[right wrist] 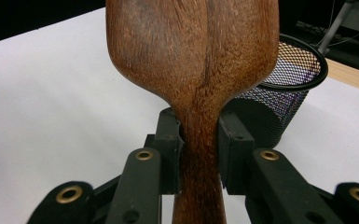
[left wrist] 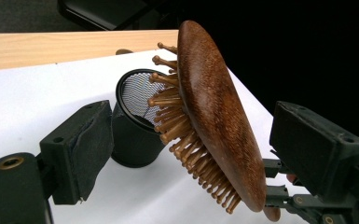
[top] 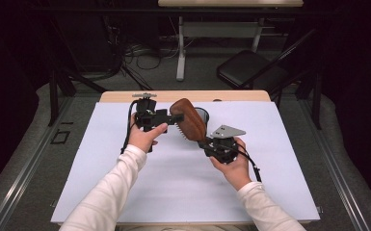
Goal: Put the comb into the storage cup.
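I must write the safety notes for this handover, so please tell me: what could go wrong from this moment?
1. The right tongs clamp only the narrow handle of the wooden hairbrush, so its heavy head might swing or slip.
2. The left tongs stand open around the head; closing on the wooden bristles instead of the back could give a poor hold or bend them.
3. The mesh cup stands just below the brush and could be knocked over.

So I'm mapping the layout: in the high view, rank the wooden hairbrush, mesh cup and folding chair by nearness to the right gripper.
1. Wooden hairbrush: handle clamped in the right gripper.
2. Mesh cup: just behind the brush.
3. Folding chair: on the floor beyond the table.
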`<move>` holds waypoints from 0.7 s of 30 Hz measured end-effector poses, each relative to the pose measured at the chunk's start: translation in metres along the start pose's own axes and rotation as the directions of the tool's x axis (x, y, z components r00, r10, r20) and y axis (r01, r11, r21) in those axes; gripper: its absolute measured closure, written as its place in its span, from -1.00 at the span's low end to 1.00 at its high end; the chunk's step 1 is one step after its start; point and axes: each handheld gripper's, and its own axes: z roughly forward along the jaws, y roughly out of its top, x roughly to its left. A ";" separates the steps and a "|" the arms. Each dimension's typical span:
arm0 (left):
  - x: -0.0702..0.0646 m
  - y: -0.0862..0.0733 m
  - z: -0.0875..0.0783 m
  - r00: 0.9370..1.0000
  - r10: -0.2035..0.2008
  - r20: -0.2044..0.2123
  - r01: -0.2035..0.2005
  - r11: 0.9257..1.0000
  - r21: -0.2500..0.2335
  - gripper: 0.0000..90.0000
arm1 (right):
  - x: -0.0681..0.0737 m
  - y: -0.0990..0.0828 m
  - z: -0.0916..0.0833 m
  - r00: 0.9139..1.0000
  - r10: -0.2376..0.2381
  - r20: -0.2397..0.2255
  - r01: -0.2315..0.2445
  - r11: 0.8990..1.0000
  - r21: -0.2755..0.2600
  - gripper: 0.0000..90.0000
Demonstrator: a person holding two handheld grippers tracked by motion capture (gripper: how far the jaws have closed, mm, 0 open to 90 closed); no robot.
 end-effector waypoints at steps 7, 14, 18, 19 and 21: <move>0.002 0.000 0.007 0.999 -0.027 0.018 0.027 1.000 0.003 -0.70 | 0.002 0.000 0.000 1.000 -0.006 -0.008 0.006 1.000 -0.001 0.62; 0.001 0.001 0.013 0.999 -0.034 0.026 0.034 0.999 0.014 -0.69 | 0.003 0.001 0.000 1.000 -0.008 -0.005 0.008 1.000 -0.013 0.62; -0.001 0.000 0.016 0.999 -0.034 0.029 0.033 0.999 0.024 -0.69 | 0.004 0.001 0.000 1.000 -0.010 -0.007 0.010 1.000 -0.012 0.62; -0.001 0.000 0.017 0.999 -0.033 0.032 0.032 0.999 0.026 -0.69 | 0.004 0.001 0.000 1.000 -0.010 -0.008 0.010 1.000 -0.011 0.62; -0.001 0.000 0.018 0.999 -0.033 0.037 0.032 0.999 0.029 -0.69 | 0.004 0.001 0.000 1.000 -0.011 -0.008 0.011 1.000 -0.011 0.62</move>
